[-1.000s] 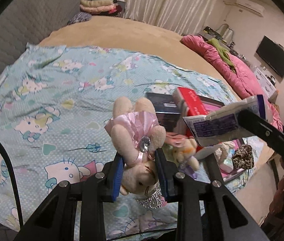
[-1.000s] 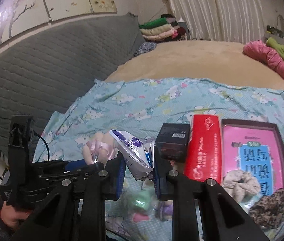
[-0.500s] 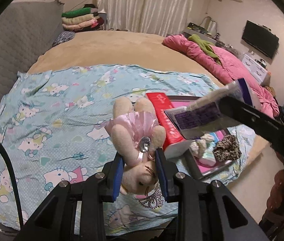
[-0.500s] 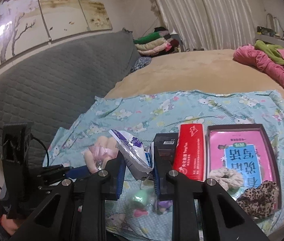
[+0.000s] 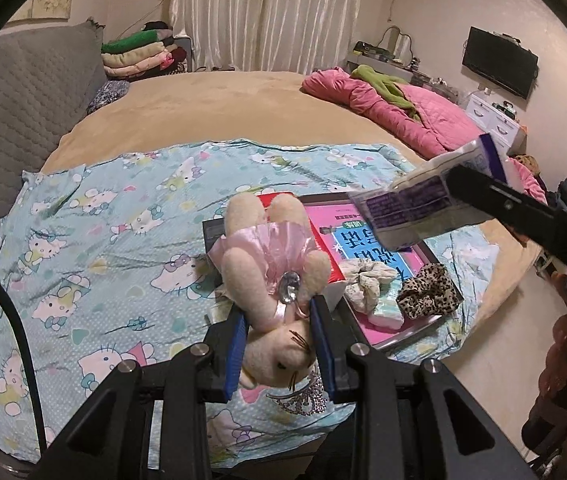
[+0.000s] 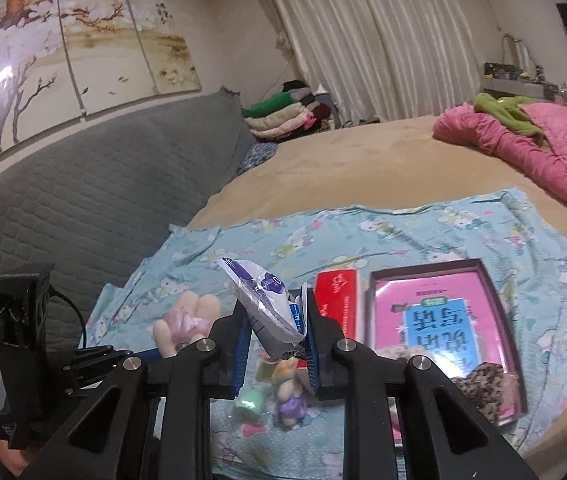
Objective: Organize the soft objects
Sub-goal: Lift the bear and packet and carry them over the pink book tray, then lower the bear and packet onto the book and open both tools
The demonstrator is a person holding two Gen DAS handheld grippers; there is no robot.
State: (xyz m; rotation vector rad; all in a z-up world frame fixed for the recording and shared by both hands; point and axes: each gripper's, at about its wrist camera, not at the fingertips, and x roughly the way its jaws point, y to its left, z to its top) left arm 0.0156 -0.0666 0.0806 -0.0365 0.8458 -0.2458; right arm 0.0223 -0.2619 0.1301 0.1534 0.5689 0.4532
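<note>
Big Chinese characters sit upside down on the pink box lid (image 5: 357, 242); small print on the tissue packet (image 5: 411, 204) stays unreadable

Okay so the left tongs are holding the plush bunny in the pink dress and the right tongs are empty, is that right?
Not quite. The left tongs do hold the plush bunny, but the right tongs are not empty: the right wrist view shows them shut on a white and purple packet.
</note>
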